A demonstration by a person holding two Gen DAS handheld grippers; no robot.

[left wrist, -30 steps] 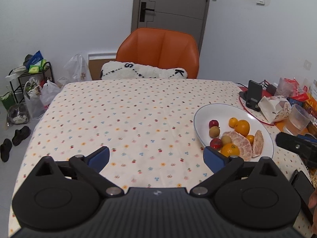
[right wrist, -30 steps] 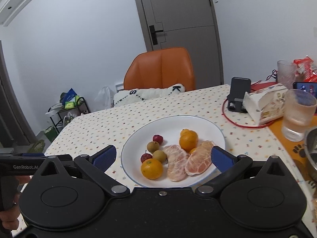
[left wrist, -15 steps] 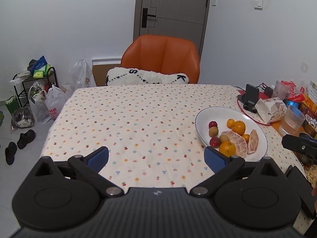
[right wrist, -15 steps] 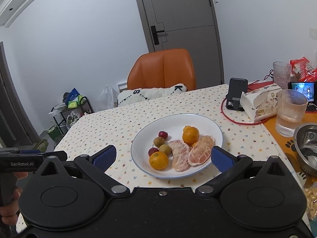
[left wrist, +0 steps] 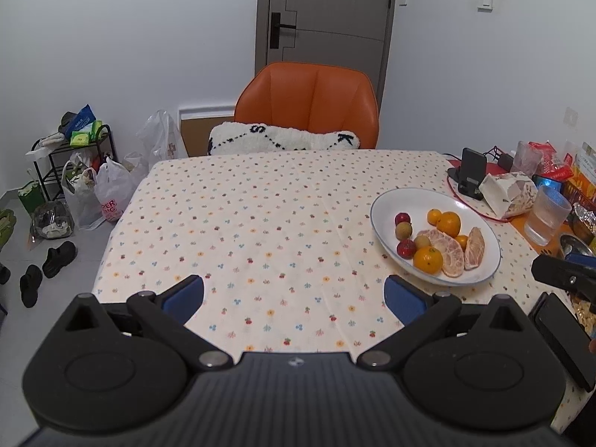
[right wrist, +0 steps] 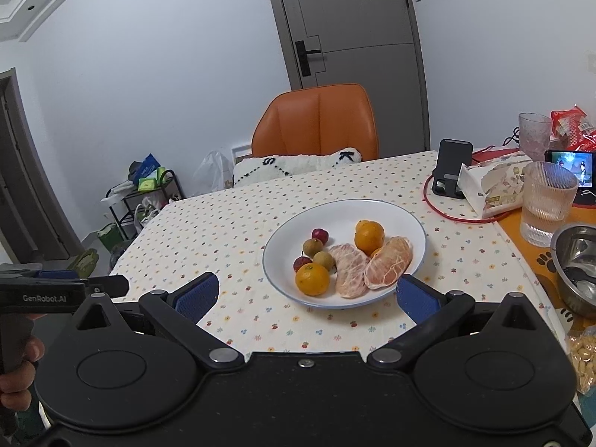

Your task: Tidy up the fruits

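Observation:
A white plate [right wrist: 391,210] [left wrist: 383,205] on the flowered tablecloth holds whole oranges [right wrist: 312,279], two peeled citrus halves [right wrist: 387,268], small red fruits [right wrist: 319,234] and small brown fruits [right wrist: 312,246]. My right gripper [right wrist: 304,295] is open, its blue pads just short of the plate's near rim, with nothing between them. My left gripper [left wrist: 294,293] is open and empty over bare tablecloth, the plate lying ahead to its right. The oranges [left wrist: 428,259] and peeled halves [left wrist: 449,247] also show in the left wrist view.
An orange chair [left wrist: 307,106] with a white cushion stands behind the table. To the right are a phone on a stand [right wrist: 452,169], a tissue pack [right wrist: 491,182], a ribbed glass [right wrist: 545,203], a steel bowl [right wrist: 577,260] and snack bags. Bags, a rack and shoes sit on the floor at left.
Both grippers have pulled back from the table, so the plate looks smaller and farther away. Both stay open and empty. The fruits have not moved.

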